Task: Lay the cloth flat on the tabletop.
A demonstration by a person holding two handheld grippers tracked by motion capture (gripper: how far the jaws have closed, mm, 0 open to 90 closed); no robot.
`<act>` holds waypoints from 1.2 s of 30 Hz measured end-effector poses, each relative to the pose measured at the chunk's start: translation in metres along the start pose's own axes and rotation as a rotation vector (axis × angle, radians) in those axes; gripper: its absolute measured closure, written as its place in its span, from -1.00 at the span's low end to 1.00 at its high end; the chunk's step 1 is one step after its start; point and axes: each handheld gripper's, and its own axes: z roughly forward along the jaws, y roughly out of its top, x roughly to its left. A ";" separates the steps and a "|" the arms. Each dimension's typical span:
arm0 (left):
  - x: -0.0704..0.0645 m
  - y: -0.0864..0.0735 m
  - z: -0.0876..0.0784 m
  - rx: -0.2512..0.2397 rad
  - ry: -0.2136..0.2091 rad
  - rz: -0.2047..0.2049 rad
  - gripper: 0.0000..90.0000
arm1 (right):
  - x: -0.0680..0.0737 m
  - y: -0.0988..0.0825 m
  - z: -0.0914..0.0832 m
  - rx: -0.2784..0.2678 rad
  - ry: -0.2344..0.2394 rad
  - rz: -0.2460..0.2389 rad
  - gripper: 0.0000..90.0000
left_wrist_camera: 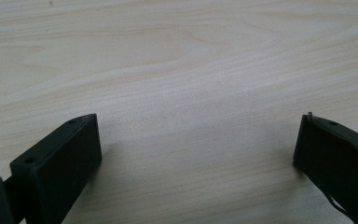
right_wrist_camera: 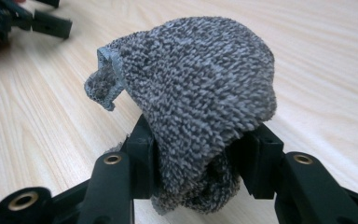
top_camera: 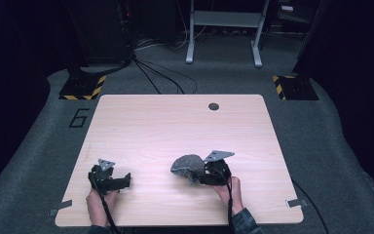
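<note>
The right gripper (right_wrist_camera: 198, 163) has its jaws clamped on a bunched grey knitted cloth (right_wrist_camera: 200, 88) (one hemmed corner curls out) above the wooden counter (top_camera: 175, 122); the left gripper (left_wrist_camera: 198, 149) rests nearby, jaws apart.

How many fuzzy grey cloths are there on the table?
1. The grey cloth is bunched up between the jaws of the right gripper, near the front of the table. The left gripper is open, holding nothing.
</note>
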 end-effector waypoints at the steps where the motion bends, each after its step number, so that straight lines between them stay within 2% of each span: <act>1: 0.000 0.000 0.000 0.000 -0.001 0.000 -0.99 | 0.002 -0.001 0.003 0.008 0.002 0.001 0.20; 3: 0.000 0.000 0.000 -0.001 0.000 0.002 -0.99 | 0.004 -0.001 0.008 0.023 0.014 -0.014 0.20; 6: -0.001 0.000 0.000 -0.005 0.002 0.006 -0.98 | 0.007 -0.001 0.017 0.045 0.007 -0.047 0.18; 8: -0.001 0.000 0.000 -0.006 0.002 0.007 -0.98 | 0.009 -0.001 0.020 0.057 0.002 -0.050 0.18; 10: -0.001 0.000 0.000 -0.005 0.001 0.007 -0.98 | 0.009 -0.003 0.030 0.086 -0.011 -0.084 0.08; 14: -0.001 0.000 0.000 -0.008 0.001 0.010 -0.97 | 0.008 -0.003 0.030 0.080 -0.011 -0.070 -0.07; 15: 0.000 0.000 0.000 -0.005 -0.005 0.008 -0.97 | 0.007 -0.003 0.028 0.070 -0.034 -0.068 -0.43; 16: 0.000 0.000 0.000 -0.009 -0.006 0.006 -0.97 | 0.007 -0.003 0.026 0.072 -0.036 -0.074 -0.60; 17: 0.000 0.000 0.001 -0.008 -0.008 0.008 -0.98 | 0.008 -0.003 0.023 0.053 -0.041 -0.053 -0.62; 21: 0.000 0.000 0.001 -0.008 -0.011 0.011 -0.98 | 0.010 -0.004 0.007 0.020 -0.051 -0.060 -0.61; 22: 0.000 0.001 0.000 0.004 -0.016 0.019 -0.98 | 0.011 -0.005 0.003 0.013 -0.057 -0.060 -0.60; 25: -0.006 0.004 -0.003 -0.005 -0.024 0.048 -0.99 | 0.016 -0.007 -0.009 -0.009 -0.088 -0.073 -0.53; 29: -0.017 0.010 -0.013 -0.079 -0.083 0.060 -0.98 | 0.023 -0.009 -0.022 -0.036 -0.128 -0.095 -0.41; 33: -0.035 0.017 -0.019 -0.090 -0.178 0.099 -0.90 | 0.030 -0.009 -0.028 -0.050 -0.133 -0.090 -0.34; 34: -0.045 0.020 -0.020 -0.090 -0.221 0.125 -0.85 | 0.033 -0.010 -0.030 -0.054 -0.138 -0.099 -0.30; 36: -0.050 0.021 -0.019 -0.091 -0.236 0.136 -0.84 | 0.034 -0.010 -0.030 -0.051 -0.133 -0.112 -0.30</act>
